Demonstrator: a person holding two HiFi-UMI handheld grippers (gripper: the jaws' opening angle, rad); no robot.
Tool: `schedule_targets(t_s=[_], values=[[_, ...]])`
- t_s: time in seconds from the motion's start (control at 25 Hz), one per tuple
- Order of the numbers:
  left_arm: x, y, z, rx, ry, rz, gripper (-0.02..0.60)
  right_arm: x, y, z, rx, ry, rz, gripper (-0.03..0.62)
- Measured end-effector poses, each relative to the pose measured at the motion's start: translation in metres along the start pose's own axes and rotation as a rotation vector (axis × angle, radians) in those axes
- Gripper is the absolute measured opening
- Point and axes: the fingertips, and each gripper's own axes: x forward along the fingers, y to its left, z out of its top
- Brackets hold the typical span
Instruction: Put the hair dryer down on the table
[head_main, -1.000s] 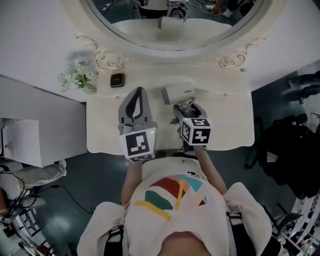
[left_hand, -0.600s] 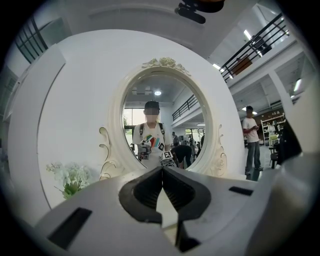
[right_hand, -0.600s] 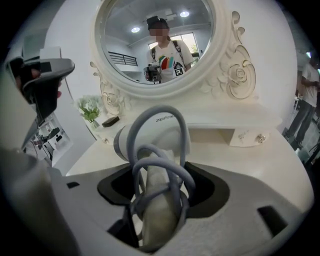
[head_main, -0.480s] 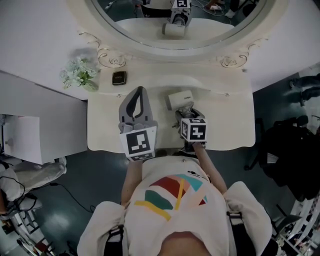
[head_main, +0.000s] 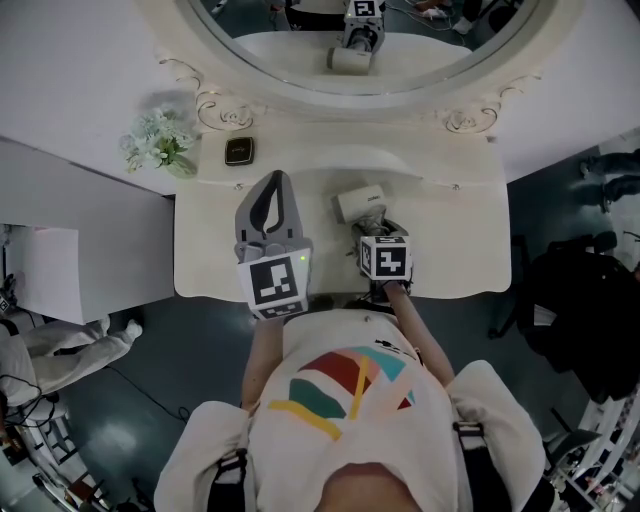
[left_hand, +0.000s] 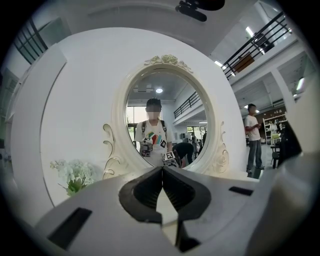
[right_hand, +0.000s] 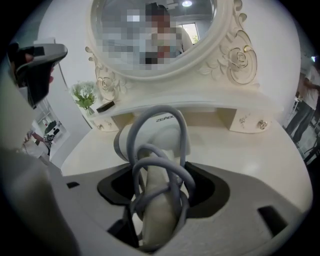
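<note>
The cream hair dryer (head_main: 358, 203) points its barrel away from me over the vanity table (head_main: 460, 250). Its handle, wound with loops of grey cord (right_hand: 165, 165), sits between the jaws of my right gripper (head_main: 372, 226), which is shut on it. In the right gripper view the hair dryer (right_hand: 155, 132) fills the middle, with the right gripper (right_hand: 159, 200) clamped round handle and cord. Whether the barrel touches the tabletop I cannot tell. My left gripper (head_main: 273, 185) hovers to the left of the dryer. In its own view the left gripper (left_hand: 162, 171) is shut with nothing in it.
An oval mirror (head_main: 350, 40) in an ornate frame stands at the back of the table. A bunch of white flowers (head_main: 158, 142) and a small dark dish (head_main: 237, 151) sit on the raised shelf at the back left. A person (left_hand: 253, 135) stands off to the right.
My right gripper has drawn the hair dryer a little nearer to me and slightly right. The left gripper has hardly moved.
</note>
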Motion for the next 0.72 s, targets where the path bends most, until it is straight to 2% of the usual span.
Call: schedule_targets(t_s=[0.36, 0.52, 0.72], values=[[0.001, 0.000, -0.001, 0.003, 0.005, -0.006, 0.005, 0.014, -0.006, -0.015, 0.040, 0.056, -0.009, 0.264], [0.000, -0.004, 0.000, 0.008, 0.038, -0.020, 0.005, 0.016, -0.008, -0.016, 0.051, 0.056, -0.009, 0.264], [0.003, -0.002, -0.003, 0.015, 0.021, -0.015, 0.005, 0.022, -0.007, -0.019, 0.056, 0.054, -0.017, 0.264]])
